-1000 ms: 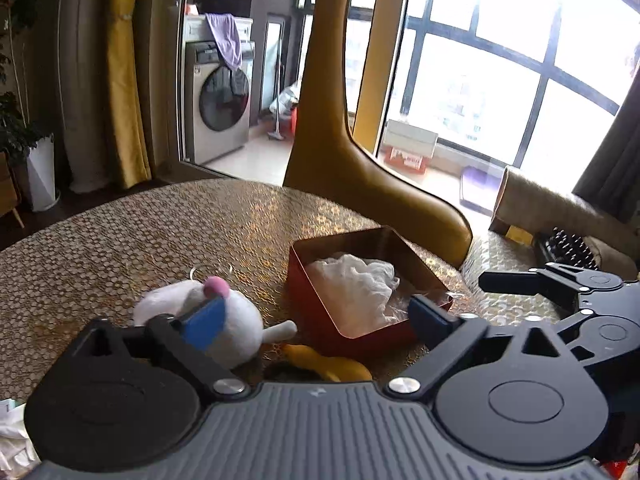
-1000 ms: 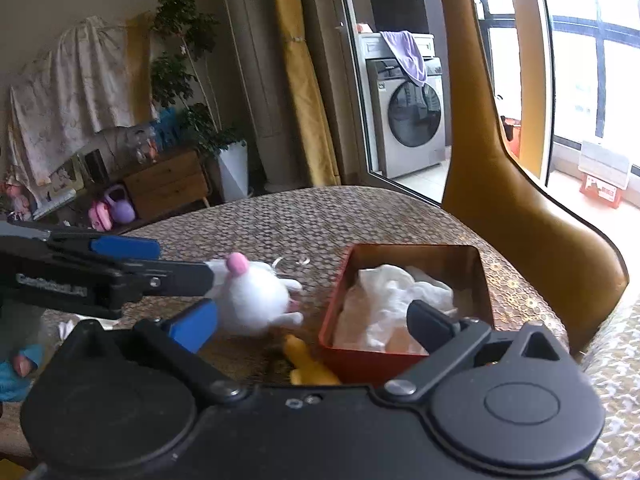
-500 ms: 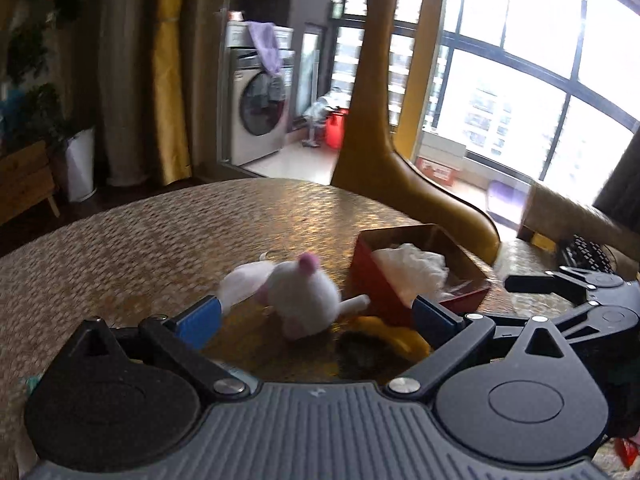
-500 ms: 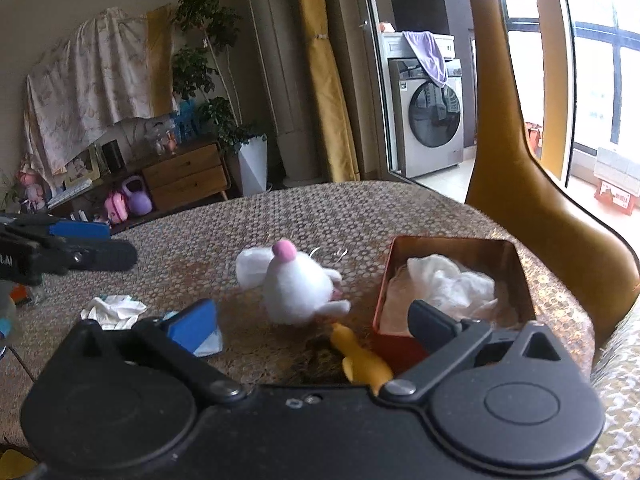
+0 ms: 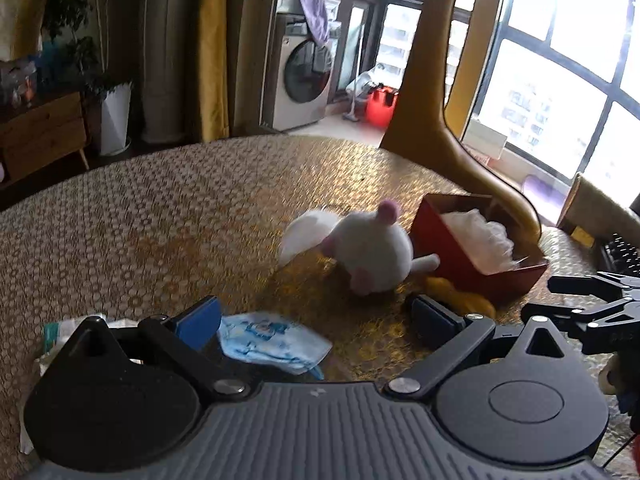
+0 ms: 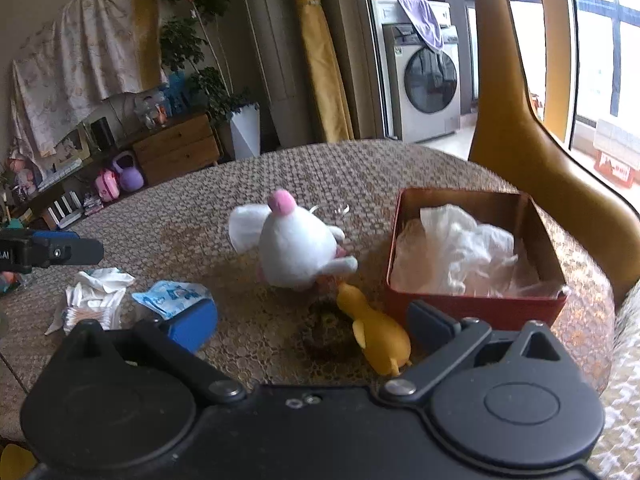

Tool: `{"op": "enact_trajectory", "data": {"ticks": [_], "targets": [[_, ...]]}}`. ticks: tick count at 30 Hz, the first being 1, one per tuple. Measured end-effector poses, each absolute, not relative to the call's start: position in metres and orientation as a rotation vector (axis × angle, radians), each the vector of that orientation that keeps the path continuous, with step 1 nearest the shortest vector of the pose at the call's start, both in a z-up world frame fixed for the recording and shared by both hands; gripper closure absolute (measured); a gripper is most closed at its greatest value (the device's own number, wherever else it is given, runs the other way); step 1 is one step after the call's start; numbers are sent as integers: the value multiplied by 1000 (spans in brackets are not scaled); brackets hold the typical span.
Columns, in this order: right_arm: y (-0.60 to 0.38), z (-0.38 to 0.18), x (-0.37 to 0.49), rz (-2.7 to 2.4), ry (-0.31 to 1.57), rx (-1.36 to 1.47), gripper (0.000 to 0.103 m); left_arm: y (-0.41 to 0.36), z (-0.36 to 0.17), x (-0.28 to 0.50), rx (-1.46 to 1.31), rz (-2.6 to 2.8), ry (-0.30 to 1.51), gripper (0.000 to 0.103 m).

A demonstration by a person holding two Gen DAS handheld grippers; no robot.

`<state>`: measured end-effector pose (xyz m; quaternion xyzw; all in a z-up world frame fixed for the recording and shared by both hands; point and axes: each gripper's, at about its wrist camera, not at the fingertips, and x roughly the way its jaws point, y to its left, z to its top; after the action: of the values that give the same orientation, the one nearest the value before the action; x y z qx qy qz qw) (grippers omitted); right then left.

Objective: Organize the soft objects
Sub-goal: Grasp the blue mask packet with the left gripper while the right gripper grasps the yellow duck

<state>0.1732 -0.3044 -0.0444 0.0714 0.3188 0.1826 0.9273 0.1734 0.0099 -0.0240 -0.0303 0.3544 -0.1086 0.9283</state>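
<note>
A white plush mouse (image 6: 296, 252) with a pink nose lies on the round table, left of a red tin box (image 6: 472, 306) that holds crumpled white tissue (image 6: 456, 252). A yellow rubber duck (image 6: 376, 332) lies in front of the box. A blue-printed face mask (image 5: 272, 344) lies just ahead of my left gripper (image 5: 316, 320), which is open and empty. My right gripper (image 6: 312, 324) is open and empty, with the duck between its fingers' line. The mouse (image 5: 372, 252) and the box (image 5: 480, 264) also show in the left wrist view.
Crumpled white tissues and a pack of cotton swabs (image 6: 96, 300) lie at the table's left. A dark round object (image 6: 328, 332) sits beside the duck. A tall yellow giraffe figure (image 6: 532, 128) stands behind the box. The left gripper (image 6: 48, 250) shows at the left edge.
My left gripper has pulled back and leftward from the plush mouse; the mask has come into its view. My right gripper has drawn back a little. The mouse stays on the table.
</note>
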Motion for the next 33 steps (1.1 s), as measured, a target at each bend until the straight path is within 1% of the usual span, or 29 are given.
{"op": "enact_trajectory", "data": {"ticks": [6, 12, 18, 22, 33], "targets": [[-304, -62, 182, 362, 707, 155, 4, 14, -59, 190, -56, -214, 814, 1], [-301, -78, 190, 369, 756, 154, 6, 10, -91, 199, 8, -208, 877, 1], [-298, -90, 197, 372, 794, 143, 9, 26, -103, 219, -34, -155, 902, 1], [-297, -97, 205, 374, 818, 137, 15, 33, -114, 237, -67, -130, 940, 1], [-312, -106, 222, 308, 826, 161, 17, 35, -134, 271, -120, -122, 1000, 2]]}}
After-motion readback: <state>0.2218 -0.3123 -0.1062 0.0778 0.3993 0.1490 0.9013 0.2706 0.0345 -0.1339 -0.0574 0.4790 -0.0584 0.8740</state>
